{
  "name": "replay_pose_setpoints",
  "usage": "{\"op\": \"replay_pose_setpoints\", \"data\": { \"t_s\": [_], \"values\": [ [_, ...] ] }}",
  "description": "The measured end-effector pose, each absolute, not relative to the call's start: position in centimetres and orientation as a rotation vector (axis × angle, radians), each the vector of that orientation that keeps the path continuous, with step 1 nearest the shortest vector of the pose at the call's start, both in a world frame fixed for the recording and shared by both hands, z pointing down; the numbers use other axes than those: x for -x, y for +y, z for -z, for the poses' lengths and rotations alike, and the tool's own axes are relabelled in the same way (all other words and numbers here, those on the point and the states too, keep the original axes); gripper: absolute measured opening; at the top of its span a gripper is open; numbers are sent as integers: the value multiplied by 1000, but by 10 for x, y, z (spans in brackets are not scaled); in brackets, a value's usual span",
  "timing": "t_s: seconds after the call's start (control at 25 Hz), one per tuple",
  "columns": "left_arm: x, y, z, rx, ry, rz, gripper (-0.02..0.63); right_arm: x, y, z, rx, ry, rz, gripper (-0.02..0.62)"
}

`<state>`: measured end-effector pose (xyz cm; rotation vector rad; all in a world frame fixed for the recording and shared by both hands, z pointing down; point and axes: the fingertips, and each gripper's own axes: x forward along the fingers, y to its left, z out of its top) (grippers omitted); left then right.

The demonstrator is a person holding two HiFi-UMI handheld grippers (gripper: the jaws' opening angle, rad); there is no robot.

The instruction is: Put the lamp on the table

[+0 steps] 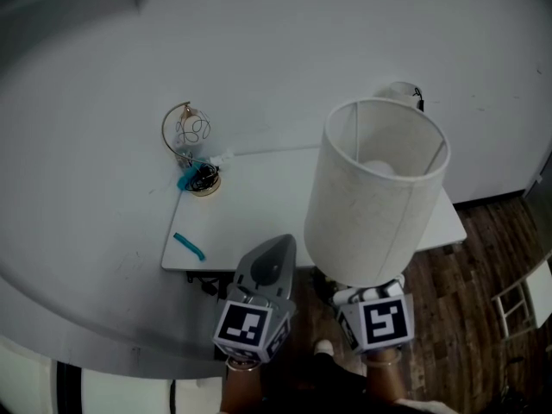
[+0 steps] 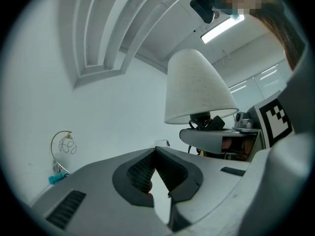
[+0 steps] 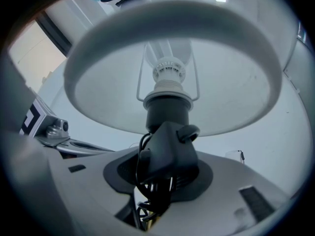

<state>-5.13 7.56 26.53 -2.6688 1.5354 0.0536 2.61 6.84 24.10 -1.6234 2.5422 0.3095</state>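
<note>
The lamp (image 1: pixel 375 192) has a tall white drum shade and a black socket block wrapped in black cord. My right gripper (image 1: pixel 371 304) is shut on that black block and holds the lamp upright above the front right part of the white table (image 1: pixel 259 214). In the right gripper view the shade (image 3: pixel 172 58) fills the top, and the block sits between the jaws of the right gripper (image 3: pixel 165 168). My left gripper (image 1: pixel 267 270) hovers at the table's front edge, left of the lamp. In its own view the left gripper (image 2: pixel 155 154) has its tips together with nothing held, and the lamp (image 2: pixel 197 90) shows at the right.
A gold wire ornament (image 1: pixel 191 149) on a round base stands at the table's far left corner, with a teal piece beside it. A small teal item (image 1: pixel 188 246) lies near the front left edge. White wall runs behind the table, and dark wood floor (image 1: pixel 483 266) lies at the right.
</note>
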Motion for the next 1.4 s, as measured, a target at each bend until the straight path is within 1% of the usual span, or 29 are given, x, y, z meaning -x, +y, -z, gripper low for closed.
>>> {"op": "replay_pose_setpoints", "data": {
  "t_s": [1.4],
  "values": [
    [36,-26,-271,2638,1600,-21,-8,-41,-38,-250,1573,2570,-254,143]
  ]
}}
